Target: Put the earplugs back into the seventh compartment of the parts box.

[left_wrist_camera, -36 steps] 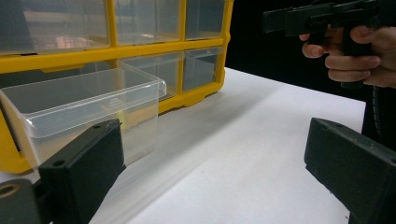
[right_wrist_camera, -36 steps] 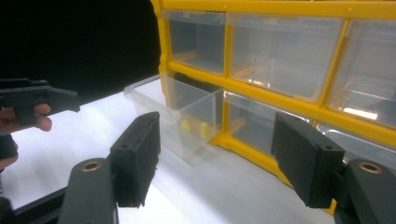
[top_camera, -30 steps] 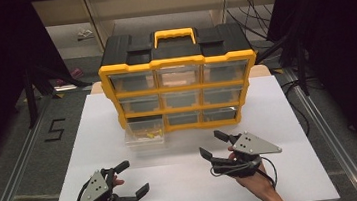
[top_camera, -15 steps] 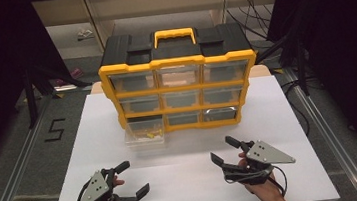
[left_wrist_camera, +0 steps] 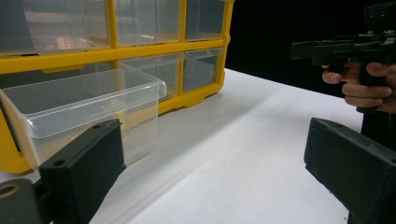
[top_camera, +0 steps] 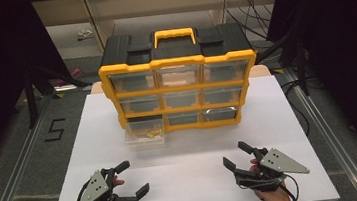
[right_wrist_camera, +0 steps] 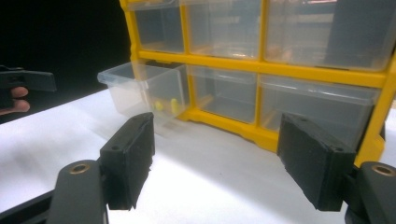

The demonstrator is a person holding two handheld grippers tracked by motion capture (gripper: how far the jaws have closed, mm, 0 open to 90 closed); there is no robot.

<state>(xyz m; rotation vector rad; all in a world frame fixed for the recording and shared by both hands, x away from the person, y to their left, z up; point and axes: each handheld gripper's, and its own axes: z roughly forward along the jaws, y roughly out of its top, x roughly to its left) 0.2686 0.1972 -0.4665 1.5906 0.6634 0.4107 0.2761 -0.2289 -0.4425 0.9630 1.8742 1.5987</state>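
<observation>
A yellow and black drawer organizer (top_camera: 179,80) stands at the middle of the white table (top_camera: 294,118). Its bottom-left clear drawer (top_camera: 144,133) is pulled out, with small yellow pieces (right_wrist_camera: 166,105) inside. My left gripper (top_camera: 134,176) is open near the front edge on the left, with nothing between its jaws. In the left gripper view the clear drawer (left_wrist_camera: 93,107) lies just ahead of that gripper (left_wrist_camera: 215,172). My right gripper (top_camera: 234,155) is open at the front right, also holding nothing. In its own view, the right gripper (right_wrist_camera: 219,161) faces the organizer's lower drawers (right_wrist_camera: 224,95).
The organizer's other clear drawers (top_camera: 181,99) are pushed in. A black carry handle area with a yellow handle (top_camera: 173,34) tops the organizer. Dark floor and metal rails (top_camera: 17,162) flank the table. White tabletop lies between the grippers and the organizer.
My right gripper has drawn back toward the table's front edge and slightly right, staying open. The left gripper and the drawer have not moved.
</observation>
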